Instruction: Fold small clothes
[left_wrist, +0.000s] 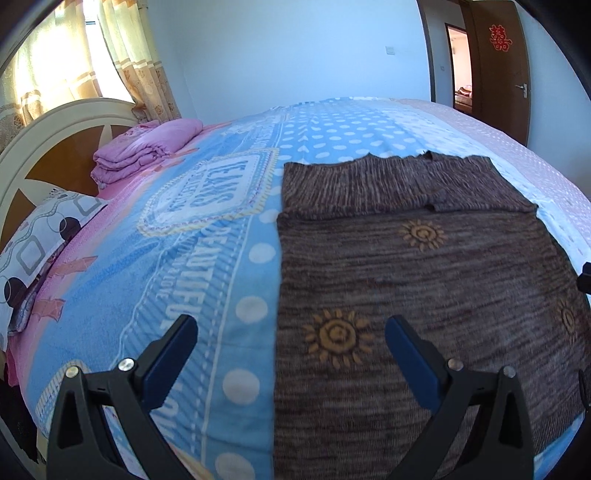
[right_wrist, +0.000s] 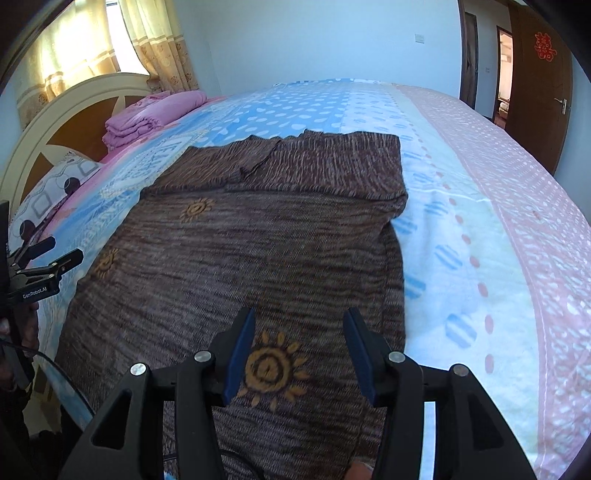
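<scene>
Both my left hand-held gripper (left_wrist: 291, 347) and right hand-held gripper (right_wrist: 299, 350) hover released above the brown knitted sun-patterned garment (right_wrist: 258, 240); I'd pinch its near corners evenly, then fold toward its far hem.

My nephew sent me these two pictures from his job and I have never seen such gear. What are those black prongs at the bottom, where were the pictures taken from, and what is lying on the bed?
There is no robot here: a person holds a hand-held gripper in each hand, and each carries a wide-angle camera looking along its two blue-padded fingers. One picture comes from the left gripper, the other from the right gripper. Both stand open and hold nothing.

On the bed blanket a brown knit garment with yellow sun motifs lies spread out, its far part already folded over. The left gripper hangs over the garment's left edge, the right one over a sun motif. By the headboard are a folded pink cloth and a patterned pillow.
</scene>
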